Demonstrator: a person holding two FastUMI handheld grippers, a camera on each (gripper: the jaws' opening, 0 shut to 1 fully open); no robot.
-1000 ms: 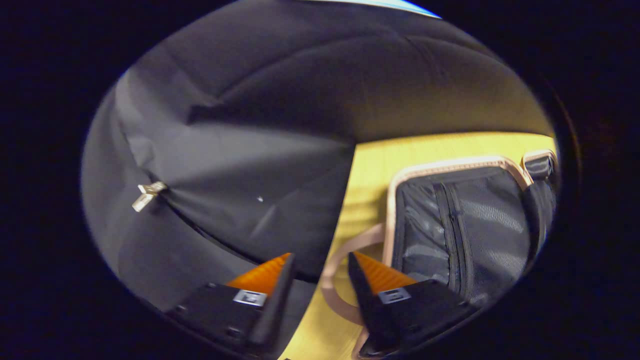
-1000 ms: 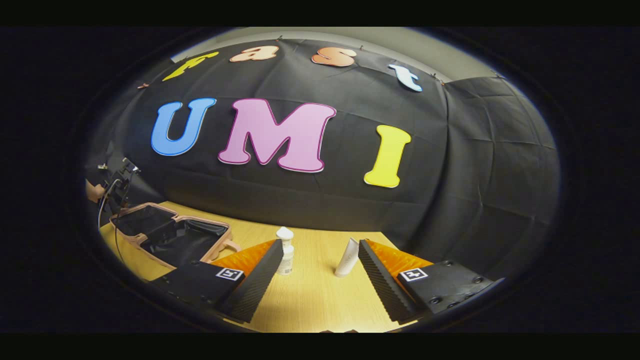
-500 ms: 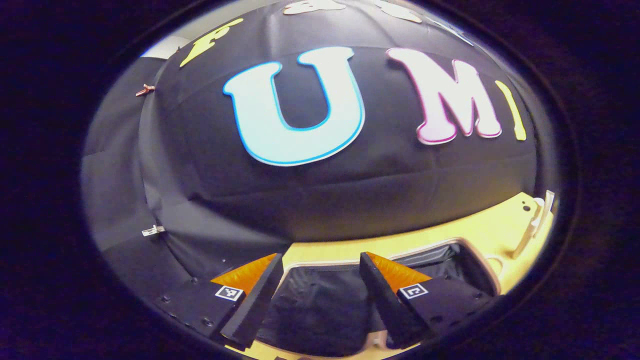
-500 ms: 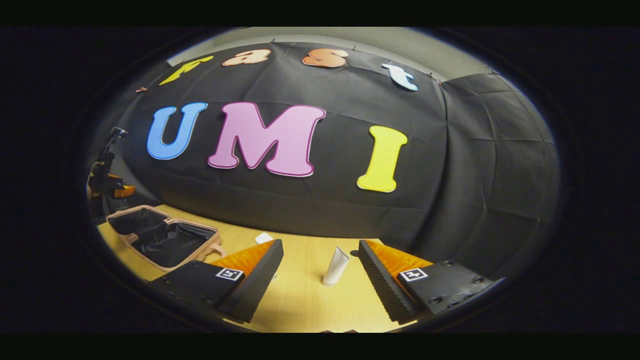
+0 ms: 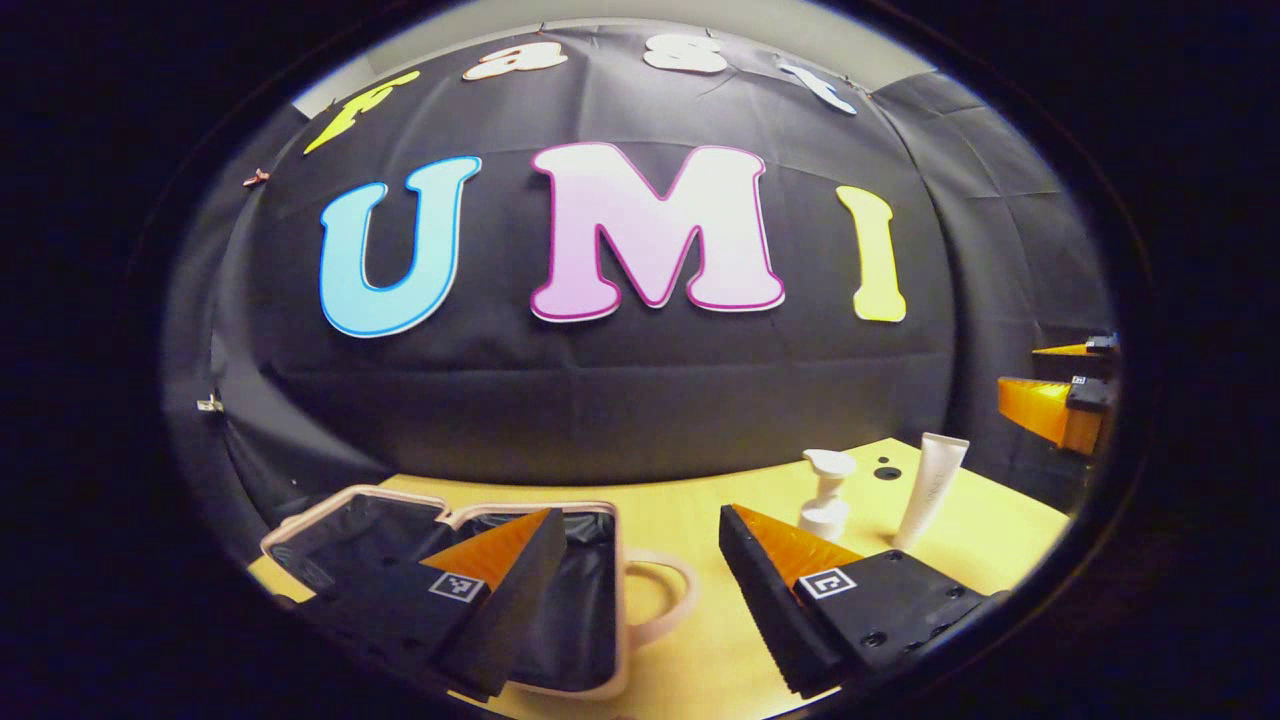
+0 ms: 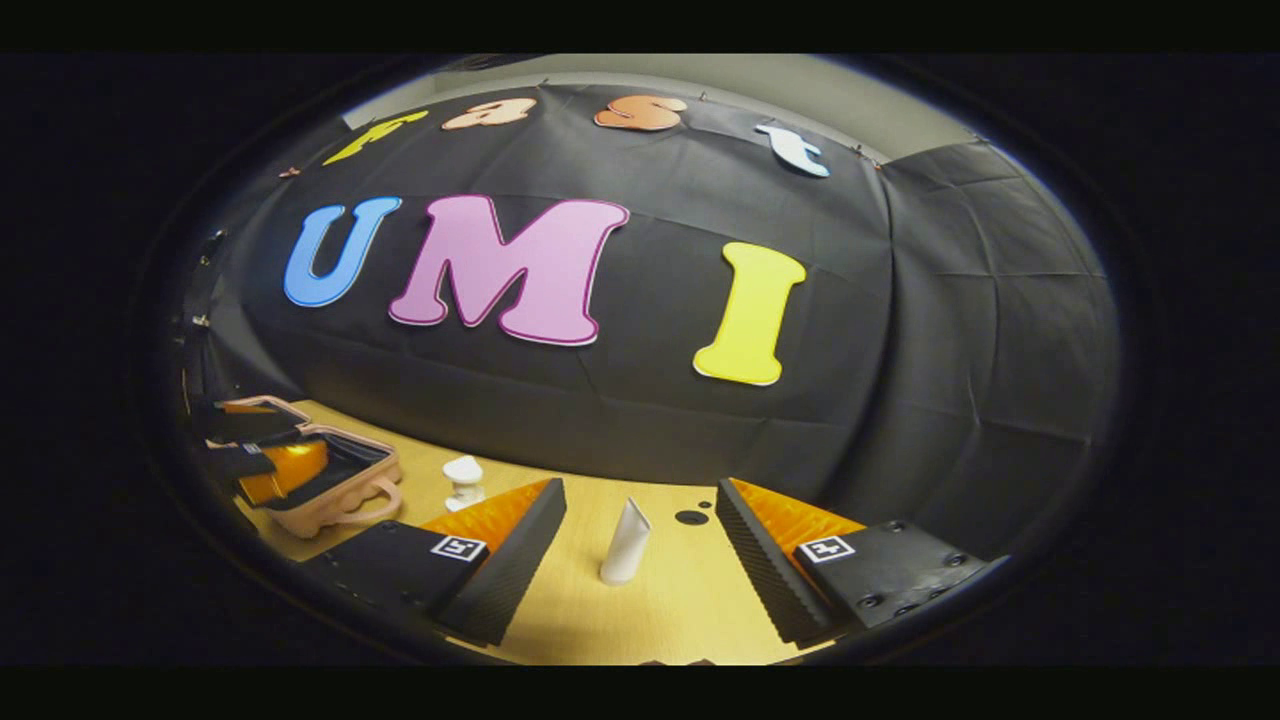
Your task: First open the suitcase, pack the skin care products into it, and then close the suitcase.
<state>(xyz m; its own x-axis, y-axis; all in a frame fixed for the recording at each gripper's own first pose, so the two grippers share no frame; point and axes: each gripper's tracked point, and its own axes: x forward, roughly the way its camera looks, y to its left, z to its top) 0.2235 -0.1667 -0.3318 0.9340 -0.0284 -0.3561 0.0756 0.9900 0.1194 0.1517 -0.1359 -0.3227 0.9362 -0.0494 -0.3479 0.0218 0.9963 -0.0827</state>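
At the table's left end I have the suitcase (image 5: 560, 610) open, while tube (image 6: 625, 541) and pump bottle (image 6: 463, 481) stand unpacked near the back edge, left gripper (image 5: 640, 600) and right gripper (image 6: 640, 570) both wide open, empty.

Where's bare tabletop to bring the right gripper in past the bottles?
Bare table lies in front of the tube, between the right gripper fingers. Another free strip runs between the suitcase handle and the pump bottle. Crowded: pump bottle and tube stand close together, and the open suitcase fills the table's left end.
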